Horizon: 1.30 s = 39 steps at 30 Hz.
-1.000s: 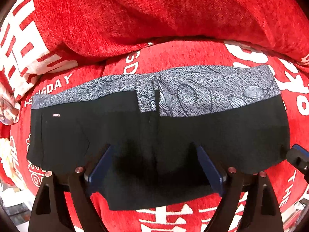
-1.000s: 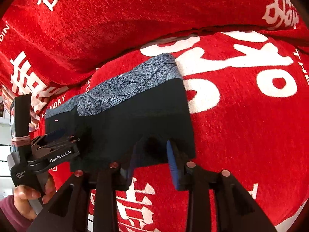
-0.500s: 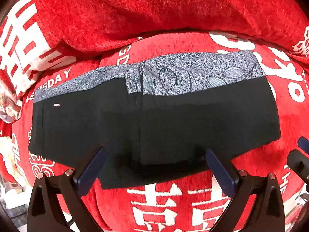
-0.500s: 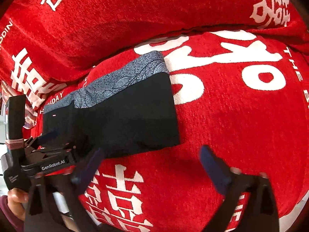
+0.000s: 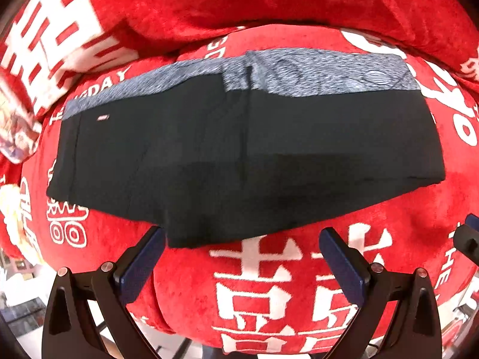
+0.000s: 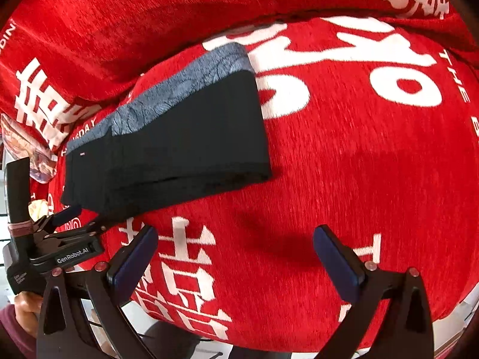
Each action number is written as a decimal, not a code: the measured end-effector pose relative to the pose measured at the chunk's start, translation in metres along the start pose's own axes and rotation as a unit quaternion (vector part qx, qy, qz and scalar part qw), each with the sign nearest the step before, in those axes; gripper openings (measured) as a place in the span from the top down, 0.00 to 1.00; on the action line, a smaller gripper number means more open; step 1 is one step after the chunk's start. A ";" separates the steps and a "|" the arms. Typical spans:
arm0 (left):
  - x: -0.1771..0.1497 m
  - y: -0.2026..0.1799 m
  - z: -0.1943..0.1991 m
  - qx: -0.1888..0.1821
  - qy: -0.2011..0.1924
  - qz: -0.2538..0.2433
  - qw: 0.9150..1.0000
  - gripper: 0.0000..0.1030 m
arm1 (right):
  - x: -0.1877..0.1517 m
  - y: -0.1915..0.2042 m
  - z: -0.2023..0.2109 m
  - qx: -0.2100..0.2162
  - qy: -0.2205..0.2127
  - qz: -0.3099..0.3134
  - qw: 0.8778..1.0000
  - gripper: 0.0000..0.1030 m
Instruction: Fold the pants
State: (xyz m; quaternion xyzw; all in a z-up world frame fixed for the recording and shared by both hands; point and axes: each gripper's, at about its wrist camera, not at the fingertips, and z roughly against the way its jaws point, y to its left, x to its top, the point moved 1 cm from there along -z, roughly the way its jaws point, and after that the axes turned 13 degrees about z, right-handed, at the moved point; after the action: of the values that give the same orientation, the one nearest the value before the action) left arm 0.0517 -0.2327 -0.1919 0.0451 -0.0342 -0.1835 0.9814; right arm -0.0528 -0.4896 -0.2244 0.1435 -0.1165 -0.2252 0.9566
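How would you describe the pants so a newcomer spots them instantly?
Start from the red cover with big white characters that fills both views. The pants lie folded flat in its middle, ahead of both open grippers. They are the only black item, with a grey patterned band along the far edge.

Red sofa cover (image 6: 344, 155) (white lettering), brightly lit.

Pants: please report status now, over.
Left gripper open, right gripper open, both empty. Pants lie folded on red cover. Nothing in the way.
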 end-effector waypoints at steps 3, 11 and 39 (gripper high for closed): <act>-0.002 0.010 -0.001 -0.006 -0.001 0.014 1.000 0.00 | -0.003 0.000 -0.002 -0.007 0.008 0.000 1.000 0.00; 0.004 0.051 -0.017 -0.020 -0.001 0.018 1.000 0.00 | 0.000 0.024 0.001 -0.039 -0.018 -0.002 0.999 0.00; 0.011 0.233 -0.057 -0.036 0.008 0.123 0.992 0.00 | 0.077 0.235 -0.103 0.025 -0.006 0.124 0.992 0.00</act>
State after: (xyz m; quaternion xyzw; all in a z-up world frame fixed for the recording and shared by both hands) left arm 0.1499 -0.0165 -0.2240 0.0064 -0.0248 -0.0625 0.9977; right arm 0.1370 -0.3006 -0.2309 0.1509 -0.1444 -0.1028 0.9725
